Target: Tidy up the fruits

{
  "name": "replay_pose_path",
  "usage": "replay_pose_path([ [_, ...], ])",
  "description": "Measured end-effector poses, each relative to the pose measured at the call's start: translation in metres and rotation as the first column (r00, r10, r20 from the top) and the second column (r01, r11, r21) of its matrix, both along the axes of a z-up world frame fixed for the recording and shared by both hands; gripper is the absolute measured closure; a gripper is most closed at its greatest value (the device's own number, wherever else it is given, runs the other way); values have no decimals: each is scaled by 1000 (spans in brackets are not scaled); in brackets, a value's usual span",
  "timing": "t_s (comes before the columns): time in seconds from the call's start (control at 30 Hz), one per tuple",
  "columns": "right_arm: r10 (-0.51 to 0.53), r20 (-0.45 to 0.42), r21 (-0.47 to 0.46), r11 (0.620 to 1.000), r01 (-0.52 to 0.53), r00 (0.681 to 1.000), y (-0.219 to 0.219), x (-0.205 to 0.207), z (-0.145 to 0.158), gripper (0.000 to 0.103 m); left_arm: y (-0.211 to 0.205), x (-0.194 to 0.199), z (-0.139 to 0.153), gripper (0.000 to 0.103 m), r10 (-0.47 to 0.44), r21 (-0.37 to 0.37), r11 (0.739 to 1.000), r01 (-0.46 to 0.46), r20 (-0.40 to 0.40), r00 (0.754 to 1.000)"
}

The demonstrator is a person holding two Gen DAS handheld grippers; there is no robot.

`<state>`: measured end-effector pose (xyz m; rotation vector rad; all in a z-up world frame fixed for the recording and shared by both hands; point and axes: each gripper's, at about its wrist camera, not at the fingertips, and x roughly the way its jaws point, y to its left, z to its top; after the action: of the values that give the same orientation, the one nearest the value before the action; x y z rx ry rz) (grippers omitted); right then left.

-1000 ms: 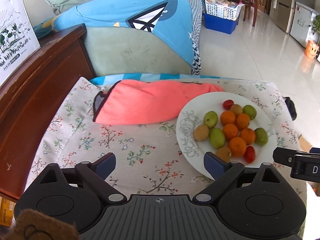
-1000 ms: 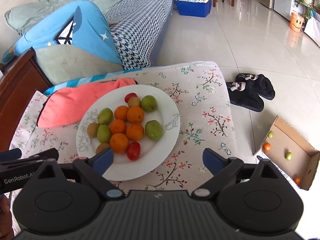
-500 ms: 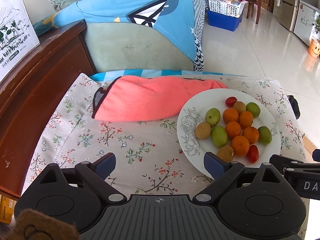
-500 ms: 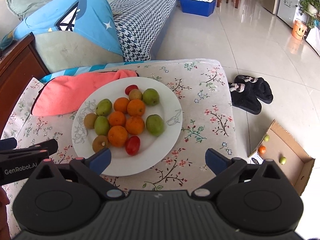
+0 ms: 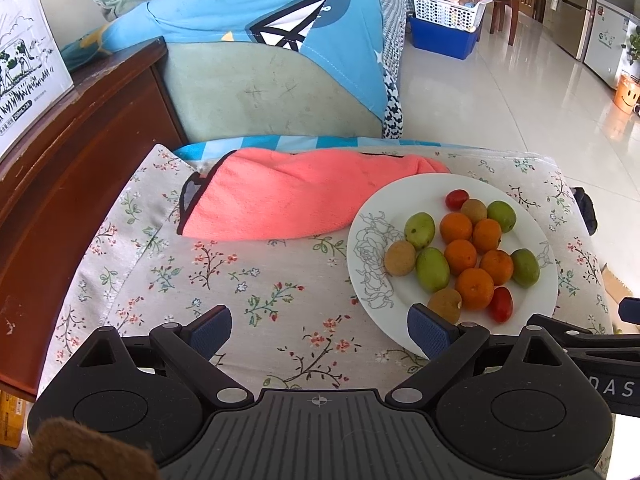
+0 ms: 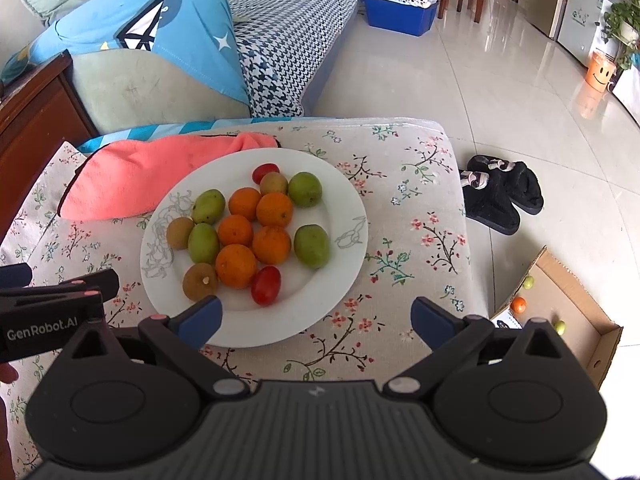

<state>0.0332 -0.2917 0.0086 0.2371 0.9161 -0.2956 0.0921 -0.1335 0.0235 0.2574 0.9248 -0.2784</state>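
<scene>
Both tools spread wide and gripping nothing: the left tool (image 5: pixel 319 327) sits low in the frame over the floral worktop (image 5: pixel 256 280), the right tool (image 6: pixel 316 318) low centre. The fruits (image 6: pixel 256 236) are heaped on the white plate (image 6: pixel 344 208), centre frame, beside a pink cloth (image 6: pixel 136 176).

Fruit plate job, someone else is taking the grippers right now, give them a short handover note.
Left gripper: open, empty, over the floral cloth beside the plate.
Right gripper: open, empty, at the plate's near edge.
Fruits: five oranges, four green fruits, three brown ones and two red tomatoes sit on the plate. A few more lie in the cardboard box on the floor.
Done: most fruit is on the plate.
Left: probably the pieces in the box; nothing is gripped yet.
</scene>
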Motion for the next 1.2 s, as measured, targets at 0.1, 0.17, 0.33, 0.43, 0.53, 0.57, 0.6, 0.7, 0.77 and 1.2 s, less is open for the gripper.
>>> replay_pose_path([
  [0.1,5,0,-7,1000,-5,1000,1,0,0,3,-1,0,0,7,-2,6,1000,2,1,1000],
  [0.17,6,-1,-11,1000,-6,1000,1,0,0,3,-1,0,0,7,-3,7,1000,3,1,1000],
  [0.33,6,0,-12,1000,-6,1000,1,0,0,3,-1,0,-1,7,-2,8,1000,2,2,1000],
  [0.43,6,0,-12,1000,-6,1000,1,0,0,3,-1,0,-1,7,-1,9,1000,1,1,1000],
  [0.53,6,-1,-14,1000,-6,1000,1,0,0,3,-1,0,0,7,-1,14,1000,1,4,1000],
  [0.57,7,-1,-17,1000,-7,1000,2,0,0,3,0,0,0,7,-1,16,1000,1,4,1000],
  [0.6,8,-1,-19,1000,-8,1000,1,1,0,3,0,0,-1,7,0,19,1000,0,5,1000],
  [0.7,10,-1,-25,1000,-10,1000,2,2,-1,3,-1,0,-1,7,1,26,1000,-1,7,1000],
  [0.77,11,-1,-27,1000,-11,1000,2,2,-1,3,-1,0,-1,7,2,28,1000,-2,8,1000],
  [1.2,50,3,-54,997,-49,999,10,3,-5,3,2,-4,-3,7,2,74,997,-4,24,1000],
])
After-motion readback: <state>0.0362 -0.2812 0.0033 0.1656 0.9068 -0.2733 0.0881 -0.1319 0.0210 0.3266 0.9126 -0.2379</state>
